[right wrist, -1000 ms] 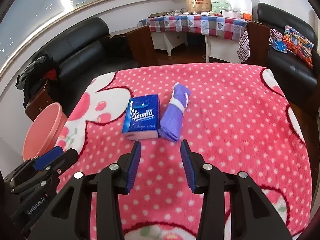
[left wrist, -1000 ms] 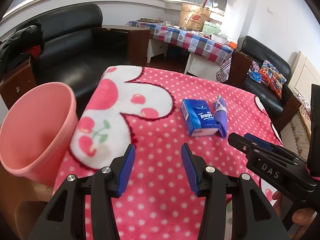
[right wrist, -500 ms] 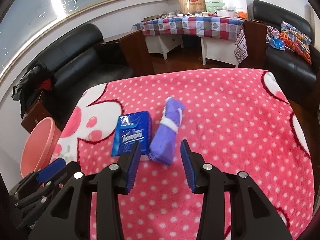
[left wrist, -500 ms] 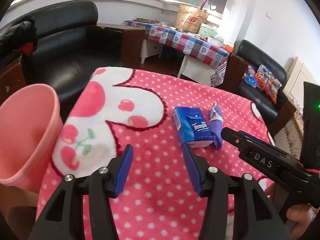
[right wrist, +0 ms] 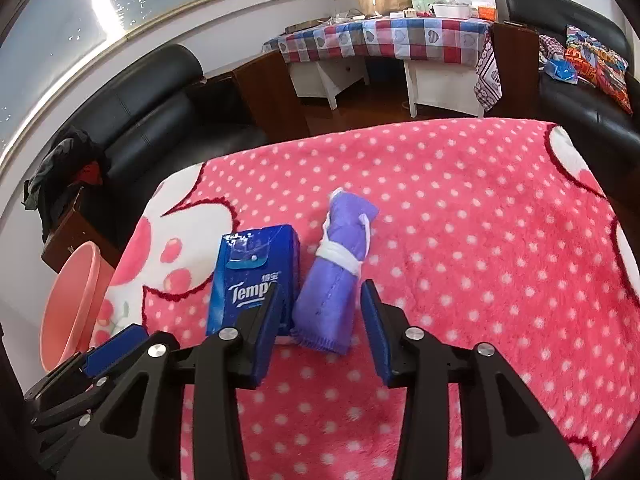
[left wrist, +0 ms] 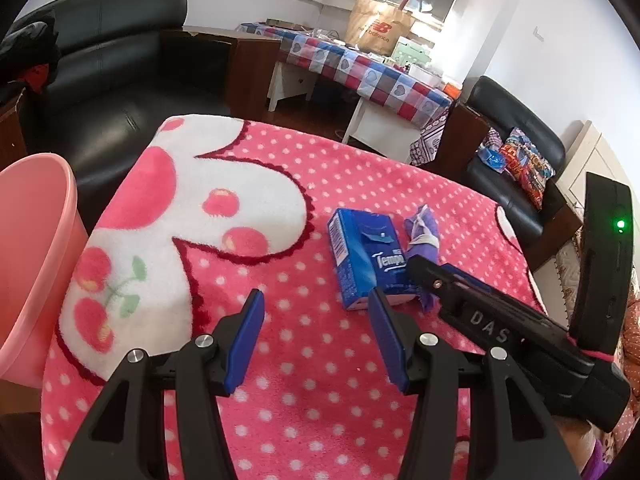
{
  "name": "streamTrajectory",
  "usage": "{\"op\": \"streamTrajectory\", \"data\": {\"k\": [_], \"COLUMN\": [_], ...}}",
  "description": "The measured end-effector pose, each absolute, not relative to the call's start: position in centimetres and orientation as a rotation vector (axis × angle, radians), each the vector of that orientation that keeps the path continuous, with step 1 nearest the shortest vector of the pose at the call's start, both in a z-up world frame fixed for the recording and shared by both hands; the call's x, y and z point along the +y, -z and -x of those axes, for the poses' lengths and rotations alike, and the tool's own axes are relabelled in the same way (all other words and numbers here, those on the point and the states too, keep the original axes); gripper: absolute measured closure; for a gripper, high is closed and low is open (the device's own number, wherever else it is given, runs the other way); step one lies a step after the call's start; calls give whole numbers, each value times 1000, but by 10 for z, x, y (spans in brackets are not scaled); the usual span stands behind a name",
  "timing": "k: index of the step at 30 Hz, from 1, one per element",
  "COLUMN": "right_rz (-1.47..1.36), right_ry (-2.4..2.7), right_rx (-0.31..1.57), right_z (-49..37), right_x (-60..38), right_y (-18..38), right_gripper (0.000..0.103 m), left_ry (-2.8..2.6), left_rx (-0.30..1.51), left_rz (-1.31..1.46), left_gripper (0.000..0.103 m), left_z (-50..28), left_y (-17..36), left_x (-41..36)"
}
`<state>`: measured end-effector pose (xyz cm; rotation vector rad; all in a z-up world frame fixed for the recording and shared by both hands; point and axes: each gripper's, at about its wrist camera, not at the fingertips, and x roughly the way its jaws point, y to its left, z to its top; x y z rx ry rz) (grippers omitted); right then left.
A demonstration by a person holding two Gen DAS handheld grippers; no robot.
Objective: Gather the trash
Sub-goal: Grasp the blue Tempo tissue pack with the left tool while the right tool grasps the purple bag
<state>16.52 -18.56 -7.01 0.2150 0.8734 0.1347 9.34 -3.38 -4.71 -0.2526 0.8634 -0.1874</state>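
Right wrist view, L to R: pink bin (right wrist: 70,312) off blanket's (right wrist: 480,220) left edge, blue tissue pack (right wrist: 254,276), purple rolled cloth (right wrist: 340,276) touching it. Right gripper (right wrist: 320,312) wide open, straddling cloth's near end, holding nothing. Left gripper (left wrist: 316,332) also open w/ nothing between fingers, short of pack.

Black left gripper (left wrist: 316,334), blue-padded fingers (left wrist: 244,338), silver screws, white "DAS" lettering

Black leather sofa (right wrist: 152,120), checked-cloth table (right wrist: 384,40).
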Motion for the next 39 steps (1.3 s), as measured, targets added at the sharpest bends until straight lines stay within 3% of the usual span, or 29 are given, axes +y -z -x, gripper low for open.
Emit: {"op": "streamTrajectory", "data": {"k": [6,30,32,35,39], "right_rz": [-192,-217,-216,-211,-206], "right_ry": [-142,-77,-79,-82,-86], "right_rx": [858,827,826,827,823], "right_z": [-157,-127,-125,-122,-117], "right_x": [-194,-245,-245,-242,-237], "right_y": [67,51,50,48,45], "right_gripper": [83,83,83,83,83], "left_ry": [203,92,81,84,84], "left_rx": [873,913,904,895,891], "left_rz": [245,120,106,101,103], "left_gripper": [50,41,41,50,50], "left_z": [-98,-134,-132,-127,-118], "left_y": [48,71,70,69,67], "left_x": [-44,-111,-110,-109,-103]}}
